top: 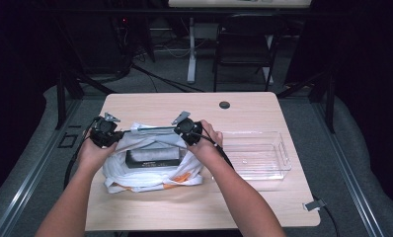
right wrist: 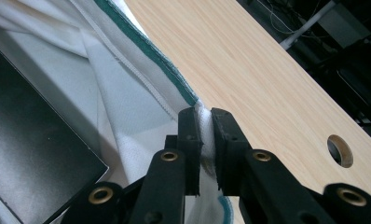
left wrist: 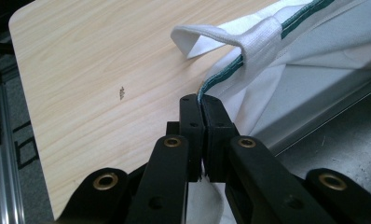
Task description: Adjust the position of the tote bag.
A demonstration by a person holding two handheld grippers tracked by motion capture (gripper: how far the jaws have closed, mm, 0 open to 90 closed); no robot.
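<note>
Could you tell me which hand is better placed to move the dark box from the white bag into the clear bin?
Right: the right claw is beside the clear bin, though both claws pinch the bag rim.

We note: dark box (top: 152, 157), lower half hidden inside the white bag (top: 135, 177); clear bin (top: 256, 155), 3 o'clock, contents too faint to tell; forearms cut off at 6 o'clock.

Box (top: 152, 157) in bag (top: 135, 177), tray (top: 256, 155) to its right.
</note>
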